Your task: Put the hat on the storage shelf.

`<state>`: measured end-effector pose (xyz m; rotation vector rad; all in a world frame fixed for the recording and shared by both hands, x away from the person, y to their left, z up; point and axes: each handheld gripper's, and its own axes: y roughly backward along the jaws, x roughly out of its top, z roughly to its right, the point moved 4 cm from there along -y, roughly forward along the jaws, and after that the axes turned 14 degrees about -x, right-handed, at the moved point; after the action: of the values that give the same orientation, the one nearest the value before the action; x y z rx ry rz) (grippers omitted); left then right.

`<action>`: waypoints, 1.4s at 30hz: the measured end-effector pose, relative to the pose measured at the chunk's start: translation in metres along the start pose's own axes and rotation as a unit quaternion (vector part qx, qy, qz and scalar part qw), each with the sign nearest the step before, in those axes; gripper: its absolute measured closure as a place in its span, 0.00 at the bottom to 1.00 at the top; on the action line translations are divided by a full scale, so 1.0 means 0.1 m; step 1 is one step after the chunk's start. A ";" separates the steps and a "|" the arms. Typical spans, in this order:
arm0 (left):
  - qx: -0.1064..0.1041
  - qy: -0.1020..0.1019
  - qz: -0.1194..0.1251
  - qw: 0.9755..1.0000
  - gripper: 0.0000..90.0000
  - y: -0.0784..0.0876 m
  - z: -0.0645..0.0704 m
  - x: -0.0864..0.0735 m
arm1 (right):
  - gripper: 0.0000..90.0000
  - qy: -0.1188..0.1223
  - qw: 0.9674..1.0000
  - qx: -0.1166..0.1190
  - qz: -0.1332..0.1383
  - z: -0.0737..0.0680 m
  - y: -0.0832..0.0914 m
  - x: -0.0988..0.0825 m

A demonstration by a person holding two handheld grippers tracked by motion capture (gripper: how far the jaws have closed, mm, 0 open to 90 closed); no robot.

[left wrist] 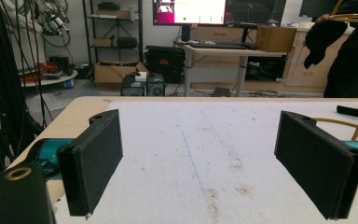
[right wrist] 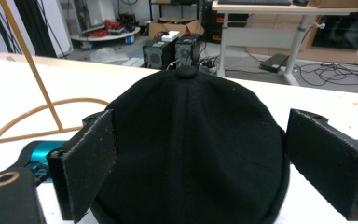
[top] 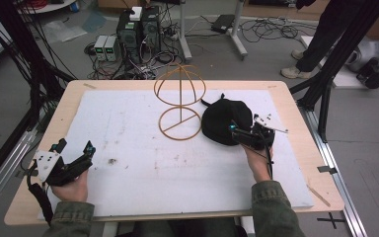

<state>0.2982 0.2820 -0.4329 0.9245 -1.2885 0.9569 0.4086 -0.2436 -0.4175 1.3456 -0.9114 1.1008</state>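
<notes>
White mat (top: 128,148), cap (right wrist: 191,140) between right tongs (right wrist: 205,172)

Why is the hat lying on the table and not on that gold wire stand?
That is the odd bit: the black cap sits flat on the white mat beside the empty wire stand. The right claw is open around it; nothing looks spilled or broken.

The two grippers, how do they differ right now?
The right gripper sits at the black cap, its open fingers either side of the crown, near the wire stand. The left gripper rests at the table's near left corner, with nothing between its fingers. Both are open and hand-held.
</notes>
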 end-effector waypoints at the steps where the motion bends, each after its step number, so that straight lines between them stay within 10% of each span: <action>1: 0.000 0.000 0.000 1.000 0.17 0.00 0.00 0.00 | 0.10 0.003 1.000 0.000 -0.002 -0.01 -0.02 0.00; 15: -0.004 0.002 -0.004 1.000 0.17 -0.02 -0.01 -0.01 | 0.10 0.041 0.998 -0.004 -0.036 -0.16 -0.23 0.00; 28: -0.005 0.008 -0.005 1.000 0.17 -0.03 -0.01 -0.02 | 0.11 0.020 0.996 -0.027 -0.080 -0.16 -0.39 -0.09; 42: -0.009 0.012 -0.006 1.000 0.17 -0.05 -0.02 -0.03 | 0.53 0.016 0.997 -0.007 -0.069 -0.18 -0.39 -0.07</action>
<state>0.3029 0.2819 -0.4360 0.9024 -1.2678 0.9426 0.4421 -0.2233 -0.4361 1.3539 -0.7904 1.0055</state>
